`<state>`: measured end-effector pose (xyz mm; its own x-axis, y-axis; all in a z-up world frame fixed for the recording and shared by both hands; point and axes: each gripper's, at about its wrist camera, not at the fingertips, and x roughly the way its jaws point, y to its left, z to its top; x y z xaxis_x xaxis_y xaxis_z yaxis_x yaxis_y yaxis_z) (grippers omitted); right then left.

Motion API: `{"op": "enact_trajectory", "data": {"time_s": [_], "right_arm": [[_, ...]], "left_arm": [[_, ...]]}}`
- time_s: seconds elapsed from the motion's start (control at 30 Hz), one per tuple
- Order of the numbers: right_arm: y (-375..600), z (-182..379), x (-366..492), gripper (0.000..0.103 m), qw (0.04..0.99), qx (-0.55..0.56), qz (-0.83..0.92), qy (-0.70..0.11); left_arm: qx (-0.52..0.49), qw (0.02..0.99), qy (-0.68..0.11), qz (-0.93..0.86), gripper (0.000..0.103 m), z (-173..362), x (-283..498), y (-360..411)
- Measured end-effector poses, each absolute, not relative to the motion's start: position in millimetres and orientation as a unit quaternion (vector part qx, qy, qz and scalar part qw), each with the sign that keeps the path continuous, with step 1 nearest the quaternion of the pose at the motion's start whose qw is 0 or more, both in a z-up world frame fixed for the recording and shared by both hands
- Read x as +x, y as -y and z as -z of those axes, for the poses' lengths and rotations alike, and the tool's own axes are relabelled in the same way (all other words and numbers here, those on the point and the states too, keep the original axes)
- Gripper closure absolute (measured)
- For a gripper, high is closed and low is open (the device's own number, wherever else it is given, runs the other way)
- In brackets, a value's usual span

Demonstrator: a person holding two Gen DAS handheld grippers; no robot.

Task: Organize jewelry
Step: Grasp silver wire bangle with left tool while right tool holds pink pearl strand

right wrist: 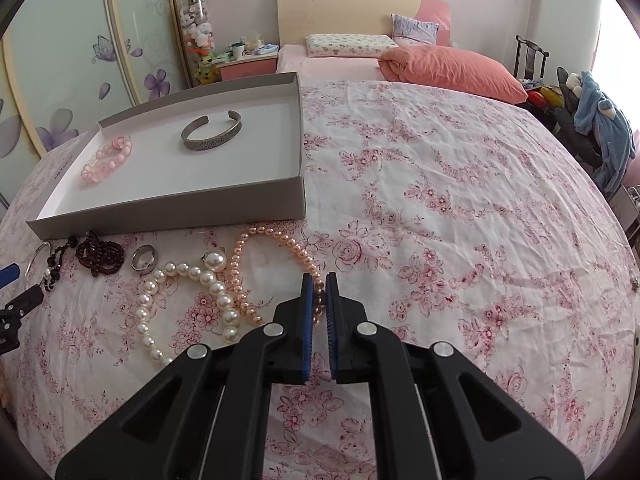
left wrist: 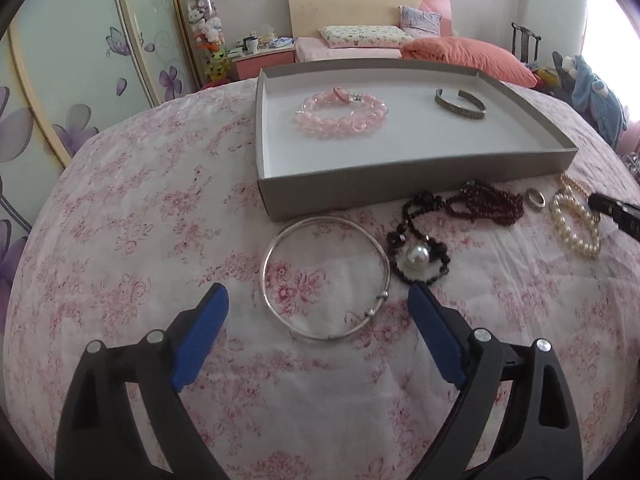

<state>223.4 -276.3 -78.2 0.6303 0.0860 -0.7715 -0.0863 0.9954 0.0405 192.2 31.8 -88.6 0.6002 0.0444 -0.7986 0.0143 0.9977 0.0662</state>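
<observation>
I see a white sheet (right wrist: pixel 460 208) with pink flowers, a grey box (left wrist: pixel 400 184) that is white inside, a pink bead bracelet (left wrist: pixel 342 114), white pearls (right wrist: pixel 216 300), and blue pads (left wrist: pixel 200 340).

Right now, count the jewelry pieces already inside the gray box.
2. The pink bead bracelet lies in the gray box's left part; the metal cuff bangle sits toward its right. No part of the box floor looks hidden.
</observation>
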Motion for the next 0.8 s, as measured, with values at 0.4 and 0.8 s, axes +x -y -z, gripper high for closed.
{"op": "enact_trajectory", "data": {"time_s": [0.4, 0.8], "right_arm": [[277, 78, 224, 0.096, 0.903, 0.001, -0.05, -0.427], [271, 78, 224, 0.096, 0.903, -0.011, -0.054, -0.427]], "left_arm": [[0.007, 0.896, -0.445, -0.005, 0.033, 88, 205, -33], [0.002, 0.896, -0.444, -0.019, 0.034, 87, 194, -41]]}}
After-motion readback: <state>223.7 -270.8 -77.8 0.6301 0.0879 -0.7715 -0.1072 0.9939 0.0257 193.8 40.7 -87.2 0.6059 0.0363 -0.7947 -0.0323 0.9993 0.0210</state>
